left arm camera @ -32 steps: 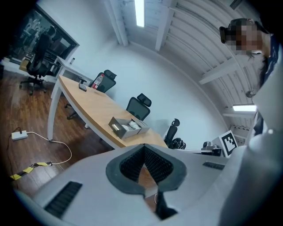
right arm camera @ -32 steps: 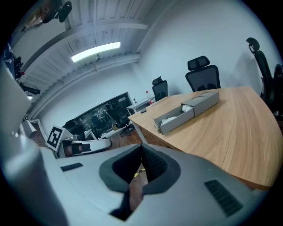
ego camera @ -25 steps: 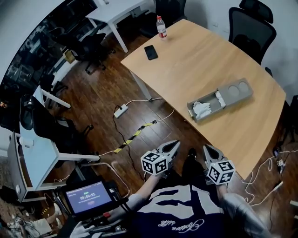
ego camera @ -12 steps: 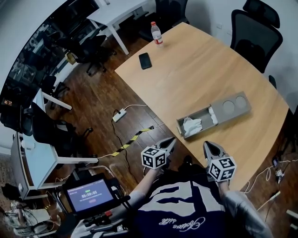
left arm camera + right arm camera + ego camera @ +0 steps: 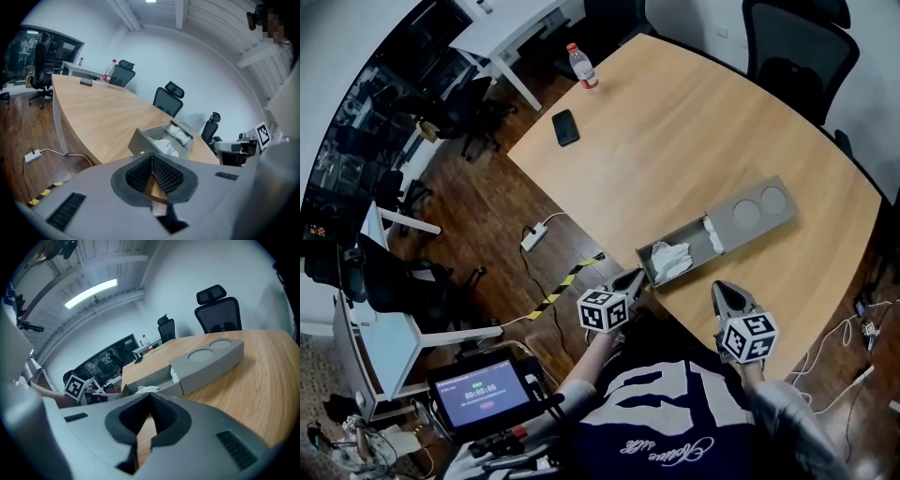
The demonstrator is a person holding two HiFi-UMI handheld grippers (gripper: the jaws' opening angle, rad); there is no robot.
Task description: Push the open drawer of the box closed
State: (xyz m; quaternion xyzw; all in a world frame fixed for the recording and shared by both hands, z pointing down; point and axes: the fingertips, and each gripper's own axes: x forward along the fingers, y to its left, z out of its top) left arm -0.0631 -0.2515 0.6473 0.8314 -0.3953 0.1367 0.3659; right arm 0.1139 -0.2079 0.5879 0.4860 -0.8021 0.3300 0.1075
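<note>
While the large wooden table (image 5: 694, 122) fills most of the head view, dark office chairs (image 5: 792, 52) stand along its far side and a dark wooden floor (image 5: 487, 197) spreads to the left. A long grey box (image 5: 757, 208) with two round recesses in its top lies near the table's near edge. Its drawer (image 5: 698, 246) is pulled well out of the box's end, toward the person.

The left gripper (image 5: 636, 277) is held just off the table's edge, close to the drawer's front corner. In the left gripper view the drawer's front wall (image 5: 140, 142) lies ahead of the tips and apart from them. The left gripper (image 5: 151, 158) has its jaws pressed together with nothing between them. The right gripper (image 5: 719, 290) sits over the table's near edge, to the right of the drawer and clear of it. Seen in its own view, the right gripper (image 5: 150, 398) is likewise closed and empty.

Crumpled white cloth (image 5: 671, 260) lies in the drawer. A black phone (image 5: 565, 127) and a plastic bottle (image 5: 581, 66) rest at the table's far left end, well apart from the box.
</note>
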